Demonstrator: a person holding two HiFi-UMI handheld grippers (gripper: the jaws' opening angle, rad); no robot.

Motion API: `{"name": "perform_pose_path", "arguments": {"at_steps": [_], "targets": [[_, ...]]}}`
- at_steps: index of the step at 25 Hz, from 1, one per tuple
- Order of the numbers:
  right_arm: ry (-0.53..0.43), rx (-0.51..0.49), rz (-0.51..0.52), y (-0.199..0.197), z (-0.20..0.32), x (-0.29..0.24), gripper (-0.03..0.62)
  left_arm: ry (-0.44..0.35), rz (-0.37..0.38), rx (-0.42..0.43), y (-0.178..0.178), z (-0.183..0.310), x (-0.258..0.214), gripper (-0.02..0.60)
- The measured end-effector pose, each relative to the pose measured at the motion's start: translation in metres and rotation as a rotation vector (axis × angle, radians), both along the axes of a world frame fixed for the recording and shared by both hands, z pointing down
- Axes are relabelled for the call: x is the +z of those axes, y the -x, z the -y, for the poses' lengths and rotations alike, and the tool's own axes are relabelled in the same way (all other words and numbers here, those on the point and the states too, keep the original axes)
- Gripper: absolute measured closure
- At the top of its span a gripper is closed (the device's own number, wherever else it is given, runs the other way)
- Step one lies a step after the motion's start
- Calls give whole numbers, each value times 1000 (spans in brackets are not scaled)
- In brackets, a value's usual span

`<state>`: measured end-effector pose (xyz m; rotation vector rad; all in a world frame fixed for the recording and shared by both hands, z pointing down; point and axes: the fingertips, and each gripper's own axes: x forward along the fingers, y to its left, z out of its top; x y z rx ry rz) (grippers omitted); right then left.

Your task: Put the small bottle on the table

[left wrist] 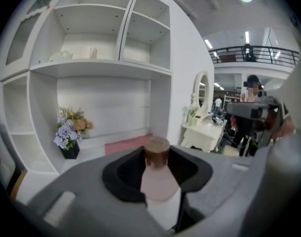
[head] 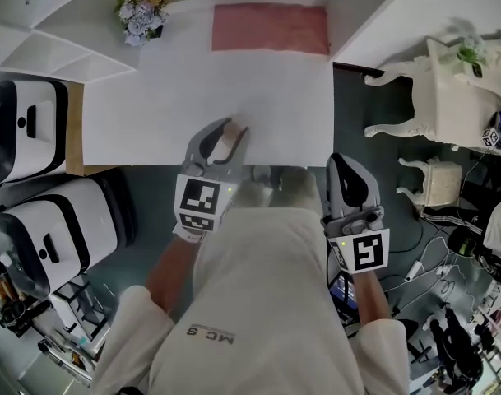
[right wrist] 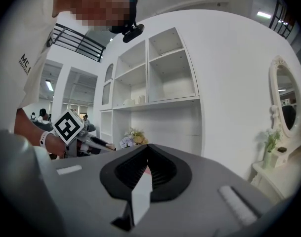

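My left gripper [head: 231, 132] is shut on a small pale-pink bottle [head: 227, 144] with a brown cap, just past the front edge of the white table [head: 151, 105]. In the left gripper view the bottle [left wrist: 159, 179] sits upright between the dark pads [left wrist: 123, 174], cap pointing away from the camera. Whether its base touches the table I cannot tell. My right gripper [head: 346, 171] hovers off the table's front right corner over the dark floor. Its jaws meet with nothing between them in the right gripper view [right wrist: 147, 152], where the left gripper [right wrist: 88, 142] also shows at the left.
A pink mat [head: 271, 27] lies at the table's back edge, with a flower pot [head: 143, 11] at the back left. White shelves [left wrist: 101, 58] rise behind. Two white machines [head: 36, 179] stand left, a white dressing table and stool [head: 435, 97] right.
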<state>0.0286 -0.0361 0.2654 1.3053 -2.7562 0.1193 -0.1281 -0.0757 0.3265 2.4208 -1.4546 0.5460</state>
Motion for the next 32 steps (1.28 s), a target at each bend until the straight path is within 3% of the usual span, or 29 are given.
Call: {"name": "perform_pose_path", "arguments": {"at_steps": [10,32], "targets": [[75,-50,-2,4,55,46,599,13,-4,-37,-8,52,35,442],[178,-146,-32,28,122,148,595,26,54,-142,-2,131,178,442]]}}
